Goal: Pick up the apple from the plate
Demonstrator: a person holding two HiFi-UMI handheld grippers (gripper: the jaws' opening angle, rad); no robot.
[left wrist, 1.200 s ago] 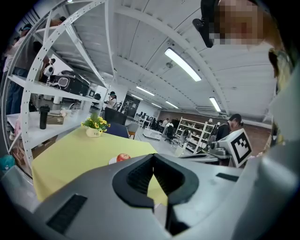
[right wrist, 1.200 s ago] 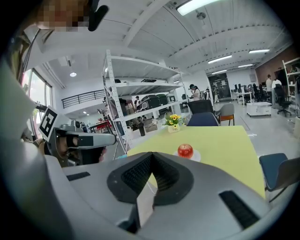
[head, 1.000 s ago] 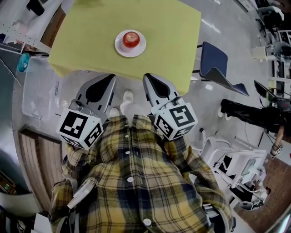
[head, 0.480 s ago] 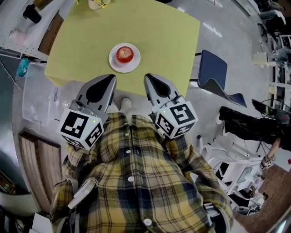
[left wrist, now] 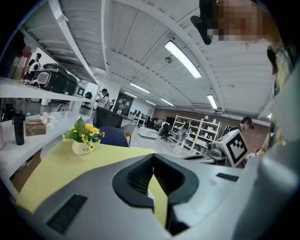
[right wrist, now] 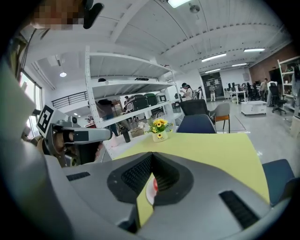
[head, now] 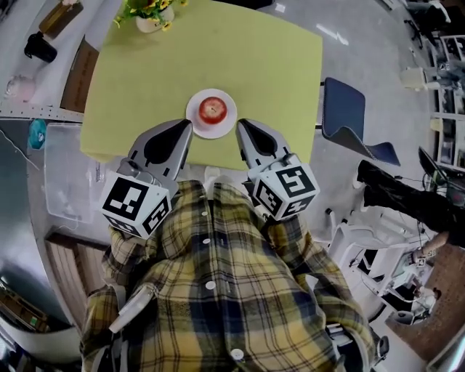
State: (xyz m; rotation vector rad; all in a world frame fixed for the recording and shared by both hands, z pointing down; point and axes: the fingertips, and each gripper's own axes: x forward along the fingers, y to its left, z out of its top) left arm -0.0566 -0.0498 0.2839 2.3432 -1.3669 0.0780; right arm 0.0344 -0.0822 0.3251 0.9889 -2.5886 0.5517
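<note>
A red apple (head: 213,109) sits on a small white plate (head: 197,120) near the front edge of the yellow-green table (head: 145,80). My left gripper (head: 187,126) is shut and empty, its tip over the table edge just left of the plate. My right gripper (head: 240,125) is also shut and empty, its tip just right of the plate. In the left gripper view the left gripper (left wrist: 153,157) shows pads meeting at the tip. In the right gripper view a sliver of the apple (right wrist: 154,184) and plate (right wrist: 149,195) shows through the gap below the right gripper (right wrist: 151,155) tips.
A pot of yellow flowers (head: 151,16) stands at the table's far left corner. A blue chair (head: 349,109) is to the right of the table. A clear plastic bin (head: 62,167) and a side bench with a black bottle (head: 40,47) lie to the left.
Both grippers have come forward to the table, still shut. The plate with the apple, earlier well ahead of the tips, now lies between them.
</note>
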